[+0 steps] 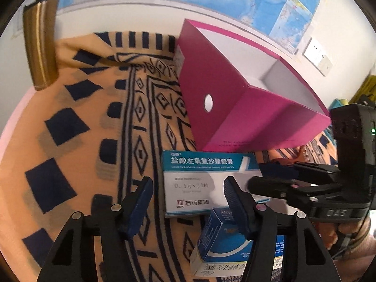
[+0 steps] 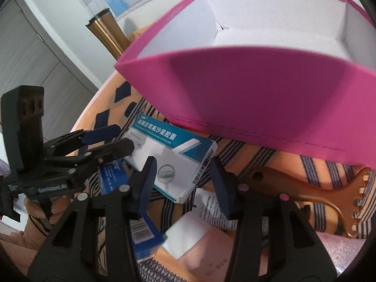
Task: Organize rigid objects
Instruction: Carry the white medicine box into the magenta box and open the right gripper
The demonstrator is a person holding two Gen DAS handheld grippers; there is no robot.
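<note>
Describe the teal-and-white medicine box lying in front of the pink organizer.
The medicine box is a flat cardboard carton with a teal band of white Chinese lettering above a white panel, a barcode on one end. It looks closed and lies flat on the patterned cloth, just before the pink organizer. A smaller blue box overlaps its near corner.

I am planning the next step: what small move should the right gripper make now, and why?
Probably lower the right gripper slightly onto the teal-and-white medicine box: it lies flat between the open jaws, apparently not yet gripped, and the pink box stands open behind.
</note>
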